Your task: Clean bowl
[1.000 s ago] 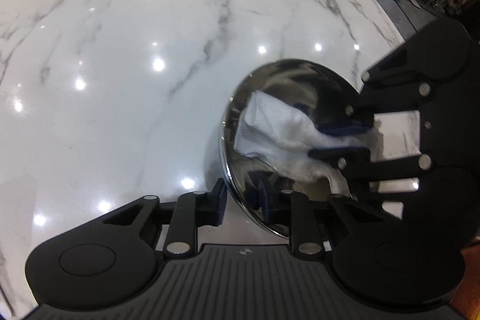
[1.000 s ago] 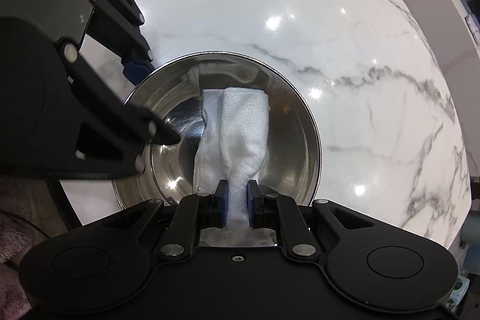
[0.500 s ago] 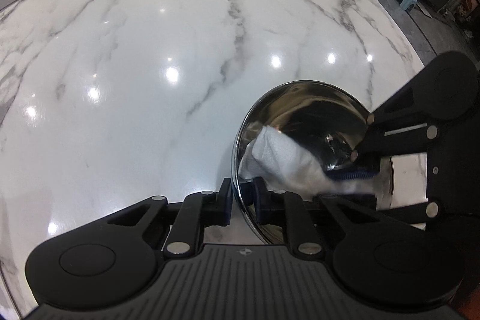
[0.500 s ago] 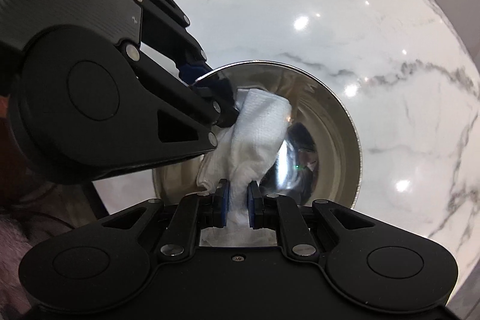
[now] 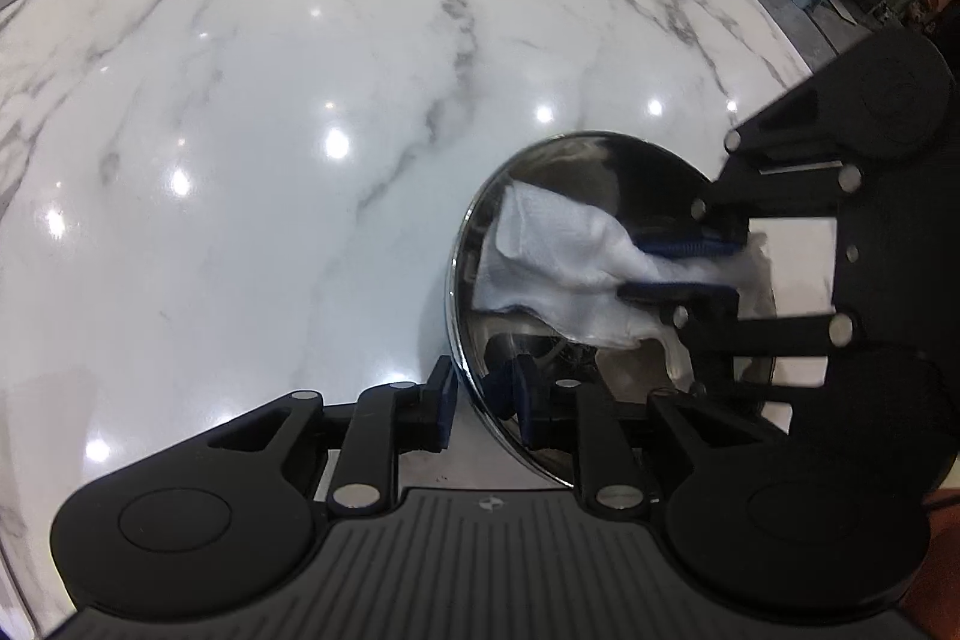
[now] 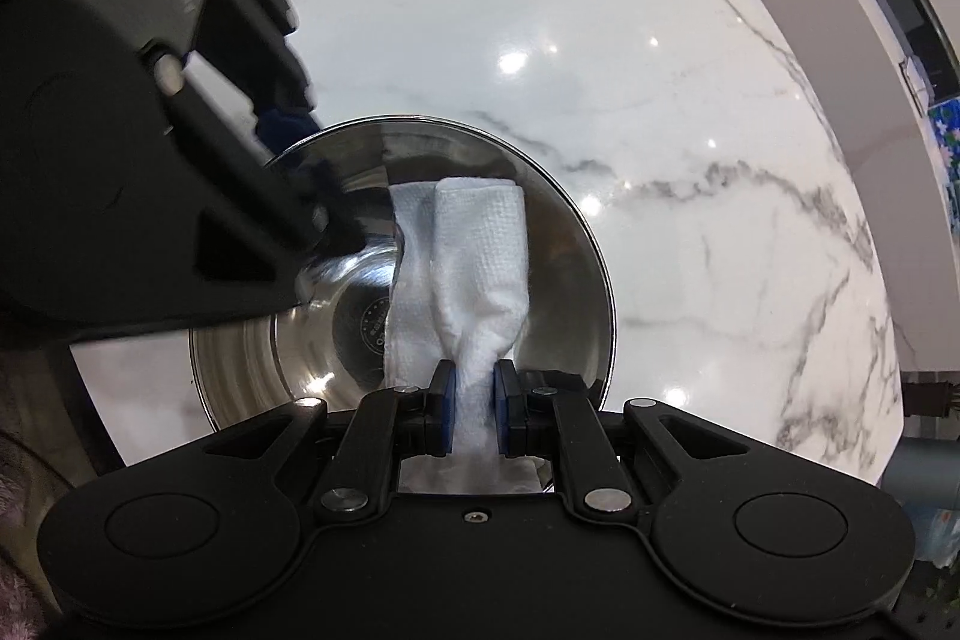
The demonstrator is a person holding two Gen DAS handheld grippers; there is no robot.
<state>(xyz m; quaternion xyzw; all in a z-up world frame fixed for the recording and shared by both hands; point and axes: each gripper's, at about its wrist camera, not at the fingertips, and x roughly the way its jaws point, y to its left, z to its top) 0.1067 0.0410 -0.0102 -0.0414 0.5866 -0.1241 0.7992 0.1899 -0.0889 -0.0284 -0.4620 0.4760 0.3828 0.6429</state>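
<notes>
1. I have the steel bowl [image 6: 456, 196] sitting on the white marble tabletop [image 5: 252, 172]. In the right wrist view it fills the centre; in the left wrist view it lies toward 4 o'clock.

2. My left gripper [image 5: 480, 400] straddles the bowl's near rim, one blue pad outside the wall and one inside. Its jaws are narrow and easing open at this moment, so I judge the pinch on the rim is loose, and I cannot tell whether the pads actually press on the metal. I keep it there to stop the light bowl from sliding or spinning while I wipe.

3. My right gripper [image 6: 474, 400] is clamped tight on a folded white cloth [image 6: 474, 268], bunched at the pads and fanning out beyond them. Pinching it at one end leaves a broad free flap to drag over the steel.

4. The cloth lies inside the bowl, draped from the bottom up the far wall toward 12 o'clock in the right wrist view. In the left wrist view it reaches toward the rim at about 9 o'clock of the bowl.

5. Both grippers point steeply down, which lets the cloth press into the curved floor while the rim hold comes from above.

6. I judge the wiping is under way. The polished interior shows bright reflections and no residue that I can make out, so how much is left to clean I cannot say.
</notes>
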